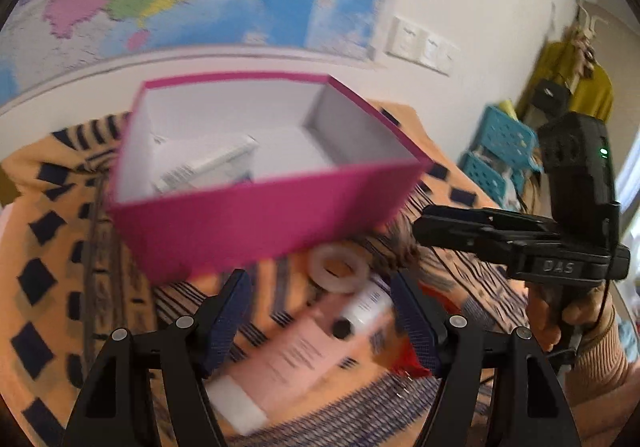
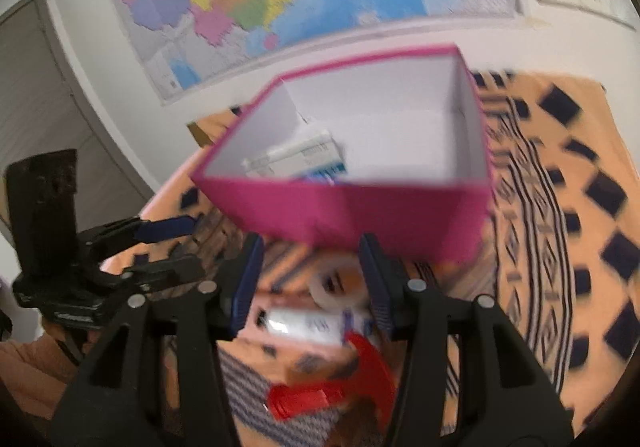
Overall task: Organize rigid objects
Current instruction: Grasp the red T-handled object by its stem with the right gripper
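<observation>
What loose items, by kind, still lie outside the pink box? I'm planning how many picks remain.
Tape roll: 1
White bottle: 1
Pink tube: 1
Red plastic piece: 1
Total: 4

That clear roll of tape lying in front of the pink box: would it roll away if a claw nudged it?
Probably not: the tape roll lies flat on the patterned cloth, so it would likely slide. It looks stiff and light. Stood on edge, it could roll.
</observation>
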`<move>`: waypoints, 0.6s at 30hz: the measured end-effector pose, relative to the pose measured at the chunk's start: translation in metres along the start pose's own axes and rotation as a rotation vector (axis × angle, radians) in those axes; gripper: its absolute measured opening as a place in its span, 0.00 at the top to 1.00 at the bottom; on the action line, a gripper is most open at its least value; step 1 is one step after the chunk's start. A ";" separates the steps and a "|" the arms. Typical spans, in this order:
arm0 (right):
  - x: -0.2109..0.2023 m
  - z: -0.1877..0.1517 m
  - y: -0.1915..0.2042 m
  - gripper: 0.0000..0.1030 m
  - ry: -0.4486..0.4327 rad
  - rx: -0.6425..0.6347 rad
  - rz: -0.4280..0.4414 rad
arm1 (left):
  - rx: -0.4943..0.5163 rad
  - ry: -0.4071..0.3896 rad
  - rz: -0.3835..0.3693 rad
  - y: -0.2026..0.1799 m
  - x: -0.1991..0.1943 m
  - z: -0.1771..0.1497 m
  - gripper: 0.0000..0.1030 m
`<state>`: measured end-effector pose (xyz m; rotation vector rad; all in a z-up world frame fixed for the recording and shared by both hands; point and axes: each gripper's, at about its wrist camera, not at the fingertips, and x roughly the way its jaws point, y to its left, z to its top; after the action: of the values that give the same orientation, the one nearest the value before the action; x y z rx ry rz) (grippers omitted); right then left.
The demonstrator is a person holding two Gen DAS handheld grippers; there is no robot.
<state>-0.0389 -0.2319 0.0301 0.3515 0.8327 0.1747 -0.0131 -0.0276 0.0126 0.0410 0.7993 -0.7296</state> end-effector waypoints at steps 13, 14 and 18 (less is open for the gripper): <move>-0.018 -0.076 -0.018 0.50 0.117 0.129 -0.009 | 0.099 0.149 -0.136 -0.050 0.037 -0.039 0.30; -0.016 -0.080 -0.016 0.50 0.126 0.130 0.000 | 0.105 0.155 -0.139 -0.051 0.038 -0.040 0.30; -0.007 -0.090 -0.018 0.54 0.156 0.166 0.003 | 0.109 0.179 -0.147 -0.051 0.042 -0.043 0.36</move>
<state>-0.1105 -0.2289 -0.0274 0.4995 1.0035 0.1372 -0.0515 -0.0781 -0.0339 0.1487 0.9391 -0.9179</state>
